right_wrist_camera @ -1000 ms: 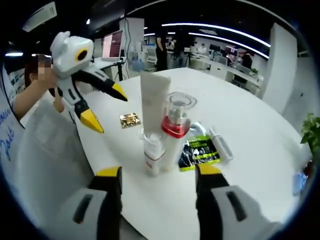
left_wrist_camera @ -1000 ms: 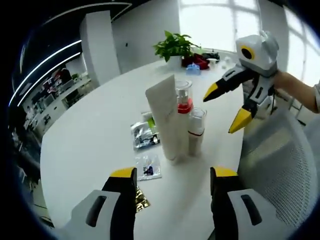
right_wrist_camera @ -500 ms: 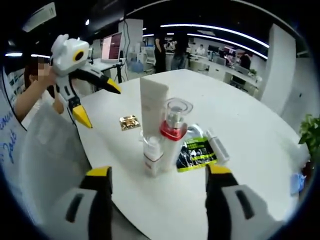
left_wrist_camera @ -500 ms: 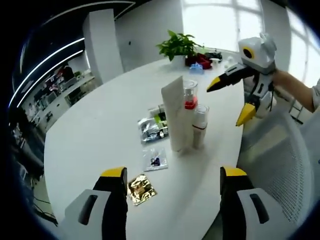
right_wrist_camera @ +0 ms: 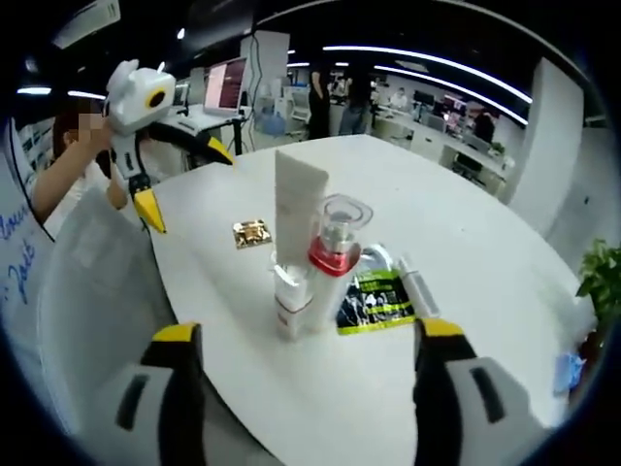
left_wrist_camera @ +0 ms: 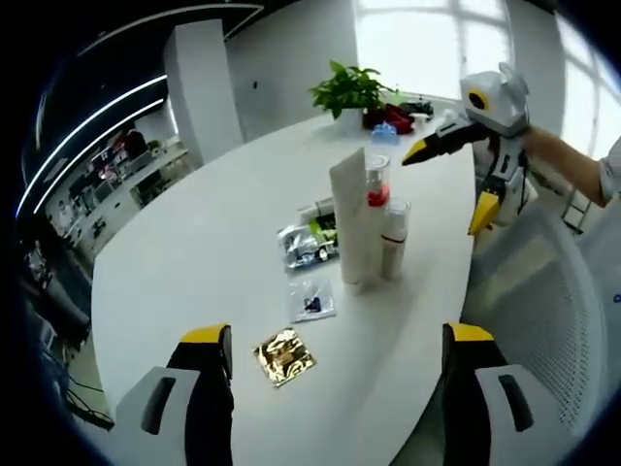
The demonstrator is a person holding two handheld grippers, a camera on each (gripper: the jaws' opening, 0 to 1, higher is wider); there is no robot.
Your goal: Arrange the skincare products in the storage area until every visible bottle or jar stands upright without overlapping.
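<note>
White tube (left_wrist_camera: 350, 216), pump bottle (left_wrist_camera: 376, 194) and small bottle (left_wrist_camera: 393, 239) upright together mid-table (left_wrist_camera: 184, 262), left gripper (left_wrist_camera: 330, 383) and right gripper (right_wrist_camera: 309, 374) both empty, jaws spread wide.

Both views high, angled down over white worktop (left_wrist_camera: 175, 282) from opposite edges, facing each other. Mid-range. Shared: standing bottle cluster (left_wrist_camera: 367, 228) (right_wrist_camera: 310, 257), sachets.
</note>
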